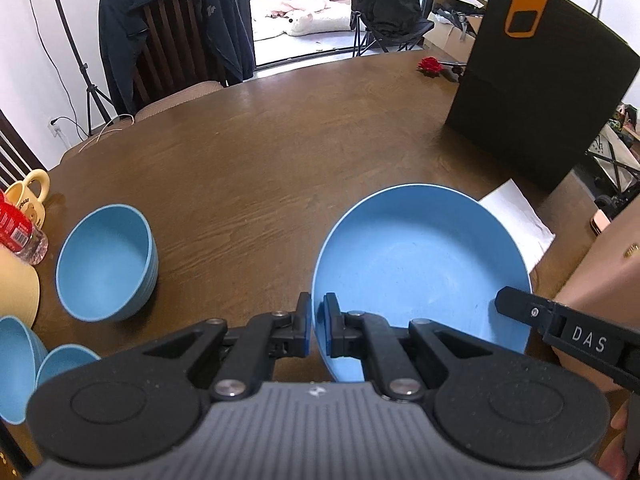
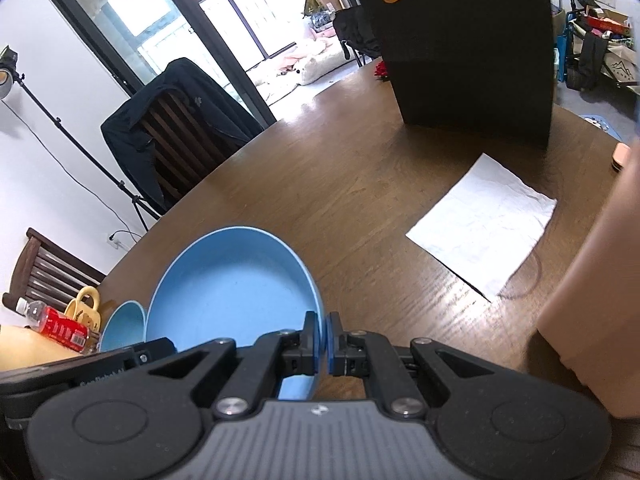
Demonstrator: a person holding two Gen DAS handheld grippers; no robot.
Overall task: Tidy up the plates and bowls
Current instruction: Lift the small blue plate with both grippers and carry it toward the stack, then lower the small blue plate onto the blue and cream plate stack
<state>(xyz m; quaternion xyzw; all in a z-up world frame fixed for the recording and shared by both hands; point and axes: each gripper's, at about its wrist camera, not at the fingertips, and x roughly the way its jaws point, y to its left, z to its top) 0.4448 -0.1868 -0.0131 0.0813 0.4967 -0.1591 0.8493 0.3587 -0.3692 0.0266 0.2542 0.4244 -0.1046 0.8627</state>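
Both grippers, left point(image 1: 317, 323) and right point(image 2: 324, 340), pinch opposite rims of the plate point(image 1: 420, 264). Likely steadying it for transfer toward the bowl point(image 1: 106, 262) left of it.

the left two-finger gripper point(image 1: 317, 322), lower centre of the frame, has black linkage arms, silver screws, blue fingertip pads point(image 1: 306, 322) and a ribbed grey body; the right two-finger gripper point(image 2: 323, 342) looks identical.

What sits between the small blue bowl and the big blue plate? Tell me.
Only bare wooden table separates the small blue bowl from the big blue plate, seen clearly in the left wrist view.
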